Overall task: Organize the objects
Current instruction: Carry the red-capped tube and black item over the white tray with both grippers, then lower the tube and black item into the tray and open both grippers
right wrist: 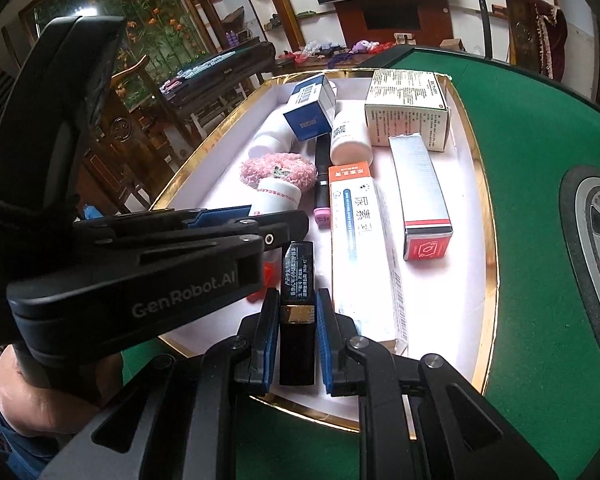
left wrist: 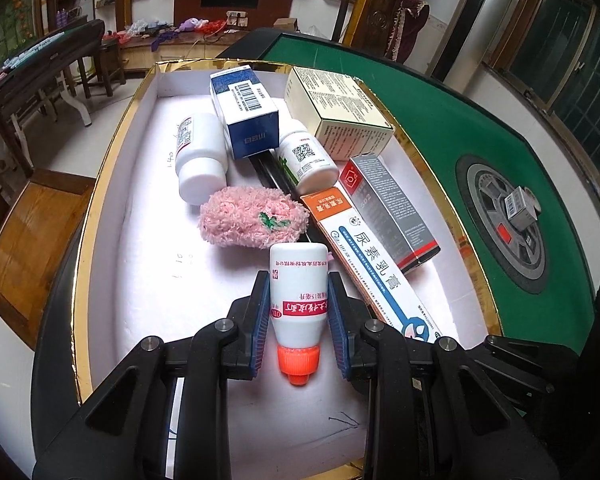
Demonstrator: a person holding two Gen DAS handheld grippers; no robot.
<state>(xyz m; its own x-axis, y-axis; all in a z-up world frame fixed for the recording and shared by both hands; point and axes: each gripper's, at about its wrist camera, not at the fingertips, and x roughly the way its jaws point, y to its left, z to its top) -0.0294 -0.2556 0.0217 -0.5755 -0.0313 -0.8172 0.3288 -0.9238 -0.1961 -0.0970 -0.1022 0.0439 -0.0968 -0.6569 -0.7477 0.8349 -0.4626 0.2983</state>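
My left gripper (left wrist: 299,292) is shut on a small white bottle with an orange cap (left wrist: 298,304), held over the white gold-rimmed tray (left wrist: 112,152). The bottle also shows in the right wrist view (right wrist: 276,196), past the left gripper's black body (right wrist: 140,264). My right gripper (right wrist: 297,308) is shut on a black lipstick tube with a gold band (right wrist: 297,300) at the tray's near edge. The tray (right wrist: 480,184) holds a pink fluffy pad (left wrist: 254,216), two white pill bottles (left wrist: 200,156) (left wrist: 308,160), and several medicine boxes.
The tray sits on a green felt mahjong table (left wrist: 440,120) with a round grey centre panel (left wrist: 504,220) bearing a small box (left wrist: 520,208). A long orange-white cream box (right wrist: 360,240) and a grey-red box (right wrist: 420,196) lie in the tray. A wooden chair (left wrist: 32,240) stands at the left.
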